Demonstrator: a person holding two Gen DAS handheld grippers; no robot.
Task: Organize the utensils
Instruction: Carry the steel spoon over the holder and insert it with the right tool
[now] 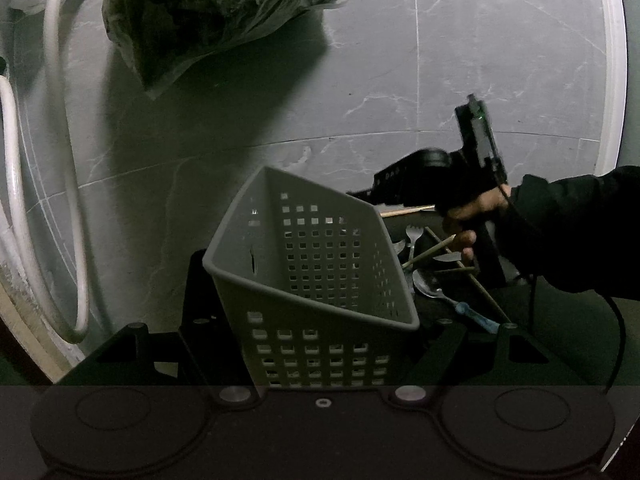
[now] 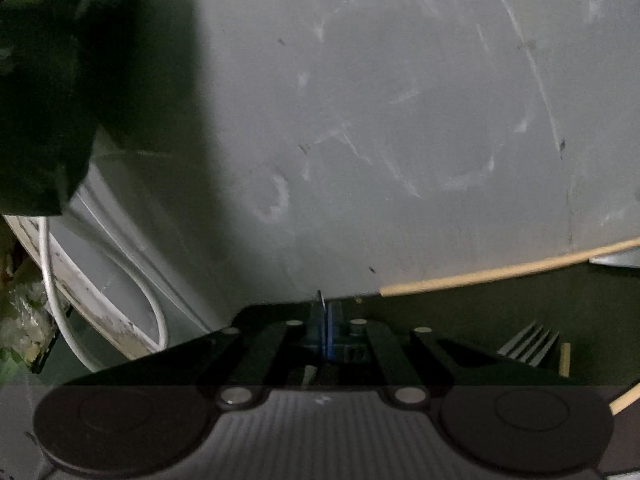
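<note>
The grey perforated basket (image 1: pixel 312 280) stands tilted between the left gripper (image 1: pixel 320 344) fingers, which clamp its walls, apparently to keep its open mouth turned toward the utensil pile. Just beside it on the dark tabletop (image 1: pixel 560 320) lie a spoon (image 1: pixel 430 286), a fork (image 1: pixel 412 236) and wooden chopsticks (image 1: pixel 430 250), loosely crossed. Above them the right gripper (image 2: pixel 324 332) has its fingers pressed together on something thin, perhaps a knife blade (image 2: pixel 319 300), though that view is too dim to be sure.

Dim, greenish light. Grey marble-veined wall tiles (image 1: pixel 460 60) with pale grout lines behind. White hose (image 1: pixel 60 160) looping at nine o'clock; bagged leafy greens (image 1: pixel 208 12) hanging at eleven.
</note>
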